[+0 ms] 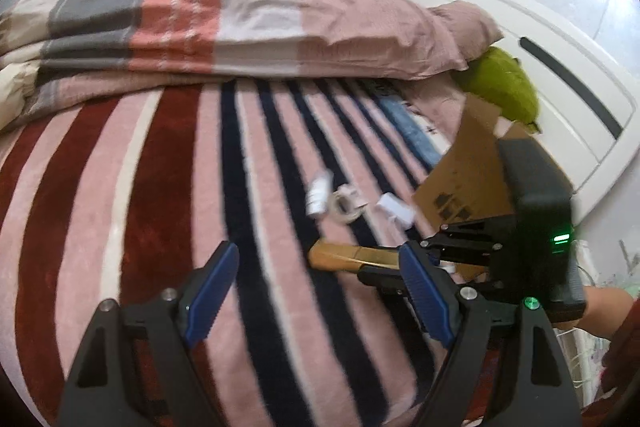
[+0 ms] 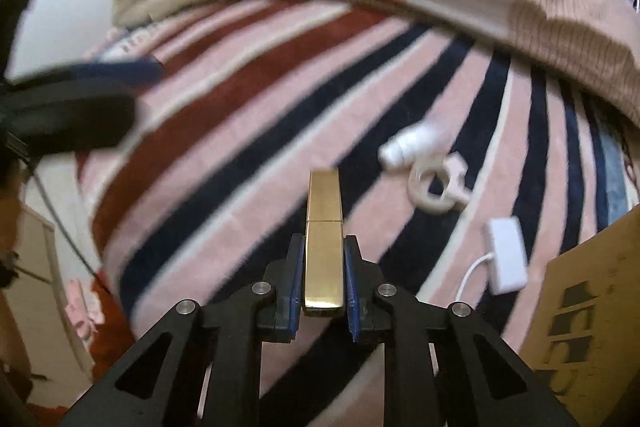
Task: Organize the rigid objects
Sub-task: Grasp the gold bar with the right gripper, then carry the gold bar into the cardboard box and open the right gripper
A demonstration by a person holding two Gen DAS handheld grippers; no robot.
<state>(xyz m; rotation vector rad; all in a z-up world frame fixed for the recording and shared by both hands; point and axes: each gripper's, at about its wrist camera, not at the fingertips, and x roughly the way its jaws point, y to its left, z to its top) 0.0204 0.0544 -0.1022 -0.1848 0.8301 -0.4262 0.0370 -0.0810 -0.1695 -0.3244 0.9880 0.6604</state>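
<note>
no legible text anywhere

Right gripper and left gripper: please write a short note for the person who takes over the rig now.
Right gripper: shut on the gold bar, held above the striped blanket.
Left gripper: open, holding nothing.
On the blanket, not yet handled: white bottle, white ring piece, white adapter with cable.
Cardboard box stands at the right, beside the adapter.
Done: gold bar gripped.
Left: probably place the bar, perhaps in the box, then the three white items.
</note>
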